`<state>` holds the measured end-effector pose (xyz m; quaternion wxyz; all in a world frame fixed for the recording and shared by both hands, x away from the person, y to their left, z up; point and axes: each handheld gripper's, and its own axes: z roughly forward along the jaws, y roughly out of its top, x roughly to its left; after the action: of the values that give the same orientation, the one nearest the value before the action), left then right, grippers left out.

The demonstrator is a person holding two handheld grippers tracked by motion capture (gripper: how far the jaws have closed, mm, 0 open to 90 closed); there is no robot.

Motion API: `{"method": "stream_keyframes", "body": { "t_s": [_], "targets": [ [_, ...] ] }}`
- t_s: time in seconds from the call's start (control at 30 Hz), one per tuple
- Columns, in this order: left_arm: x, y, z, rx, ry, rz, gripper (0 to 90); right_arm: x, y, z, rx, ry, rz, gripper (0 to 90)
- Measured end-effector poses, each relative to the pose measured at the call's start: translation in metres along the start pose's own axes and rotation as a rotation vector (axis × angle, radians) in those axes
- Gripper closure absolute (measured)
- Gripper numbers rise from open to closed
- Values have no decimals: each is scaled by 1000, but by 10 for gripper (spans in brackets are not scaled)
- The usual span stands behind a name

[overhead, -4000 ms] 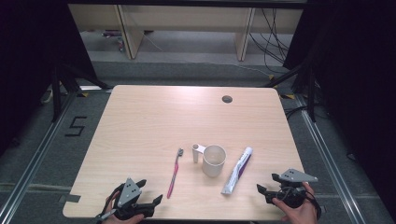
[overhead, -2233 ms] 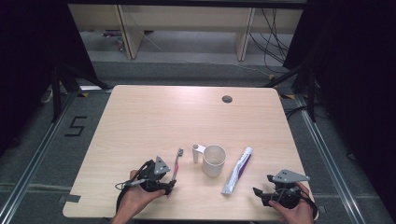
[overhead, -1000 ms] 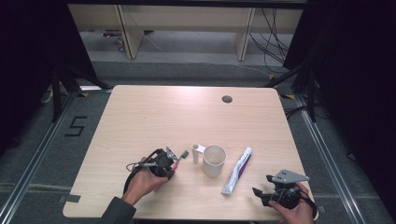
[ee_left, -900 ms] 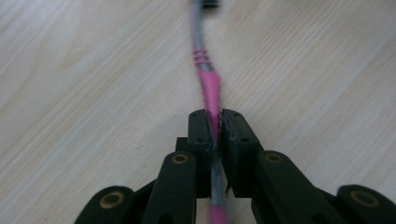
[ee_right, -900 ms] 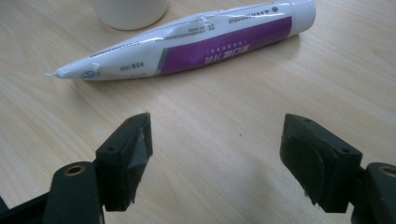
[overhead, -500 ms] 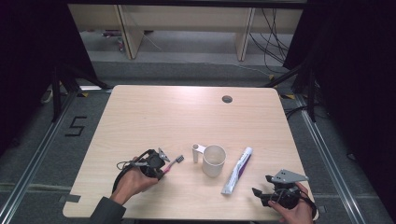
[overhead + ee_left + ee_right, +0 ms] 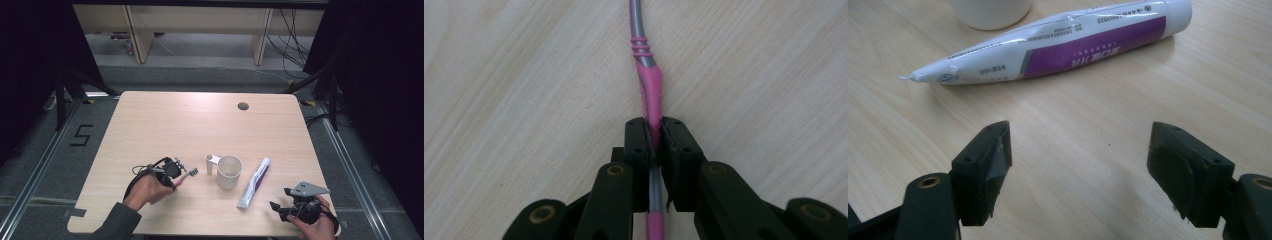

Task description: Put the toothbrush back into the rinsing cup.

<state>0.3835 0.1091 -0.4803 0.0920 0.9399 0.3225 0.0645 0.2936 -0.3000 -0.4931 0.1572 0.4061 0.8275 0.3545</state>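
Note:
A pink and grey toothbrush (image 7: 649, 85) is pinched by its handle between the pads of my left gripper (image 7: 655, 140), which is shut on it just above the wooden table. The jaws have just tightened on it and eased a trifle, and the handle stays gripped. In the high view my left gripper (image 7: 171, 171) is left of the white mug (image 7: 229, 172), and the toothbrush head (image 7: 192, 172) points toward the mug. My right gripper (image 7: 1080, 165) stands open over bare wood, short of the white and purple toothpaste tube (image 7: 1058, 45). It rests at the front right (image 7: 282, 207).
The toothpaste tube (image 7: 254, 182) lies slanted just right of the mug, whose handle (image 7: 211, 162) points left. A round cable hole (image 7: 243, 106) sits near the table's far edge. The mug's base (image 7: 990, 10) shows at the top of the right gripper view.
My left hand came up from the front edge to the toothbrush and shut on its handle. The brush has swung so its head points right. The right hand has kept still.

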Motion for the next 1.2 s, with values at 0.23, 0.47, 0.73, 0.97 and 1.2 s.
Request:
{"method": "stream_keyframes", "body": {
  "t_s": [0.23, 0.47, 0.73, 0.97, 1.2],
  "targets": [
    [-1, 9, 1, 61, 2, 12, 813, 0, 0, 0, -3, 0, -1, 269],
    [-3, 16, 1, 110, 15, 55, 825, -1, 0, 0, -3, -1, -4, 268],
    [-3, 19, 2, 135, 20, 76, 829, 0, -1, 1, -3, 1, 1, 269],
    [-5, 18, 3, 126, 24, 67, 826, 0, 0, 0, -1, 5, 9, 268],
    [-6, 17, 2, 112, 2, 89, 832, 0, 0, -1, 3, 9, 18, 269]
  ]
}}
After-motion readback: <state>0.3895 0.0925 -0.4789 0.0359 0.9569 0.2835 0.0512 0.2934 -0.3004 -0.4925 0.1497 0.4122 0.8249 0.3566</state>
